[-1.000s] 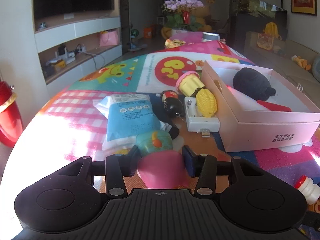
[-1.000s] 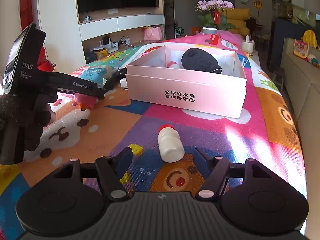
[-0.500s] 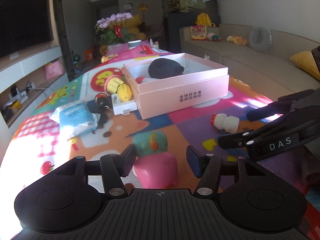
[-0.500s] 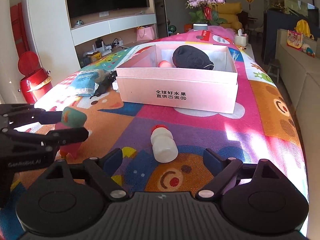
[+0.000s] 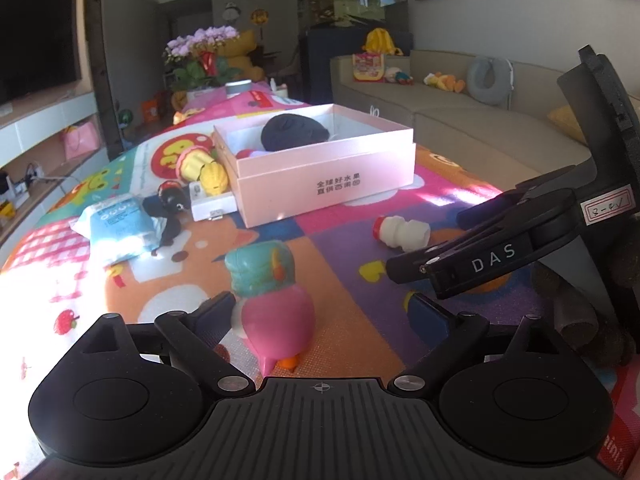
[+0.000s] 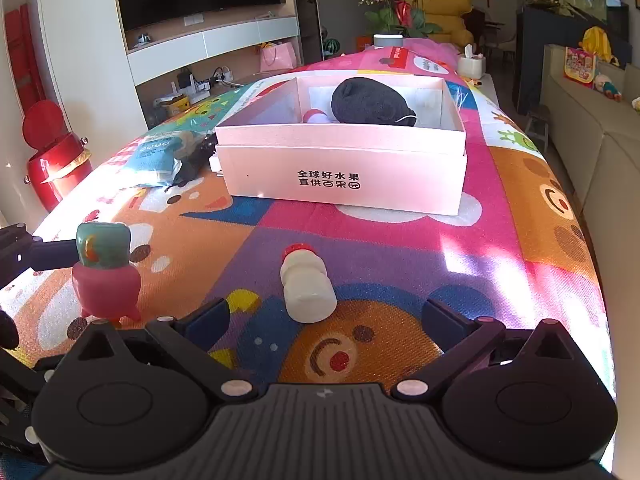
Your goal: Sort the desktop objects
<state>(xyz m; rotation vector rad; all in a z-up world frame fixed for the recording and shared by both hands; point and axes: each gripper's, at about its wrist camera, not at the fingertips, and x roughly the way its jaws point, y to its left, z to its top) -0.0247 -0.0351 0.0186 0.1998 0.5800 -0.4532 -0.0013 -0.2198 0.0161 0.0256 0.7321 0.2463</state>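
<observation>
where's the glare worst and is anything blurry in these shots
Left wrist view: sunlight blows out the mat at left to near white; the pink and teal toy close to the lens looks soft. Right wrist view: bright sun patches on the mat's right side, the pink box sharp, fisheye bending the table edges.

tabletop point(image 6: 520, 240): cartoon-print cover | on it: pink box point(image 6: 344, 176); white bottle point(image 6: 306, 286), lying; pink-teal toy point(image 6: 106, 274), upright; blue pack point(image 6: 158, 154)
</observation>
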